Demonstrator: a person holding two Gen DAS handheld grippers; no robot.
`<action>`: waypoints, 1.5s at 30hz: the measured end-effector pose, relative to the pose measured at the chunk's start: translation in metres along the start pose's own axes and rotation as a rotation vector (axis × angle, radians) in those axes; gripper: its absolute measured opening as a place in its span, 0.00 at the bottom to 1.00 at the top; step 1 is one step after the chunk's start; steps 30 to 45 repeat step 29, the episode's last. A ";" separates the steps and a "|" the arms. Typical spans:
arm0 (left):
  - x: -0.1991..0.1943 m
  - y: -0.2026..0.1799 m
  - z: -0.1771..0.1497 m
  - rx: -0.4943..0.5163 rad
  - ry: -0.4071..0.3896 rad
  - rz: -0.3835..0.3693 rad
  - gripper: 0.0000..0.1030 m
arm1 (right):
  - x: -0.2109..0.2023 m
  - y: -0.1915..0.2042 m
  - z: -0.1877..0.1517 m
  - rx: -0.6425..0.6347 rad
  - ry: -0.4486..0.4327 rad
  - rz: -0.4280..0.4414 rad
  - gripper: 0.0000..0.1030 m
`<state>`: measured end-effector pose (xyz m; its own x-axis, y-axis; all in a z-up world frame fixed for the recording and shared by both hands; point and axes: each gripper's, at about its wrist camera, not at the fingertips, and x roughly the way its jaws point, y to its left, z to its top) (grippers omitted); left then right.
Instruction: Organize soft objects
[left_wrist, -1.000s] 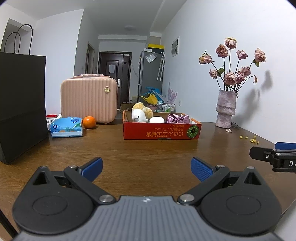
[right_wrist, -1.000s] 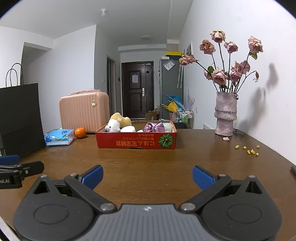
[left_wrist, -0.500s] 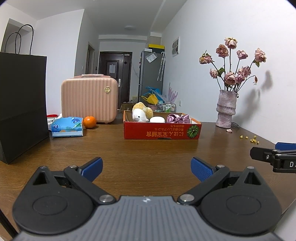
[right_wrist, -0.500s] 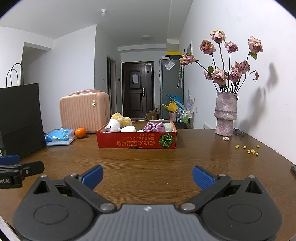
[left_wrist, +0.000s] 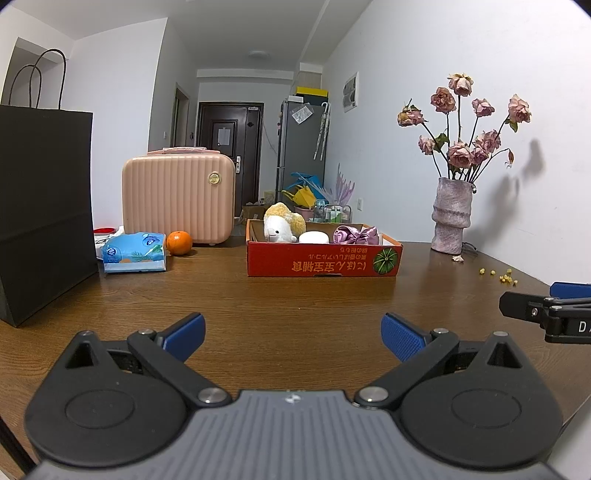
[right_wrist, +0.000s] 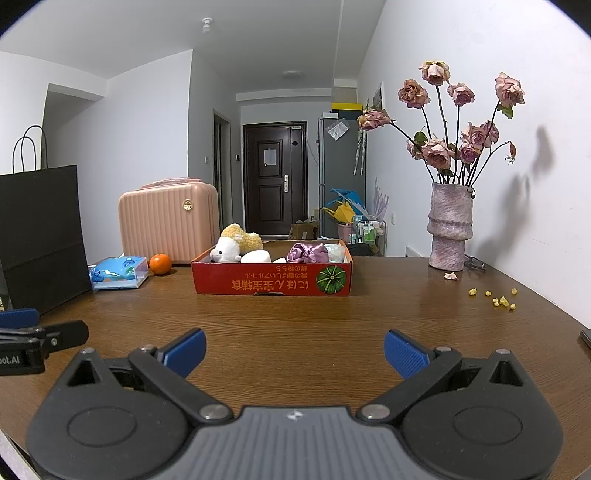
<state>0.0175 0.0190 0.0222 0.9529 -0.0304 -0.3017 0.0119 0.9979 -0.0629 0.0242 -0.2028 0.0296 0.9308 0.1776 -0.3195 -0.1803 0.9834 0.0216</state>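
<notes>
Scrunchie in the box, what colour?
Shiny purple scrunchie, clearest in the right wrist view.

Two grippers — left gripper and right gripper. One wooden table. One red cardboard box, holding one plush sheep, one white round item and one purple satin scrunchie (farther contents too hidden to count). One orange. One tissue pack. One pink suitcase. One black paper bag. One vase of dried roses — several blooms. A handful of yellow crumbs.
</notes>
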 end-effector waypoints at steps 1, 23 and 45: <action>0.000 0.000 0.000 0.000 0.000 0.000 1.00 | 0.000 0.000 0.000 0.000 0.000 0.000 1.00; -0.001 0.002 -0.001 0.000 0.005 -0.004 1.00 | 0.001 0.000 0.000 0.000 0.003 0.000 1.00; 0.000 0.004 -0.002 -0.004 0.008 -0.004 1.00 | 0.001 0.000 -0.003 0.000 0.010 0.002 1.00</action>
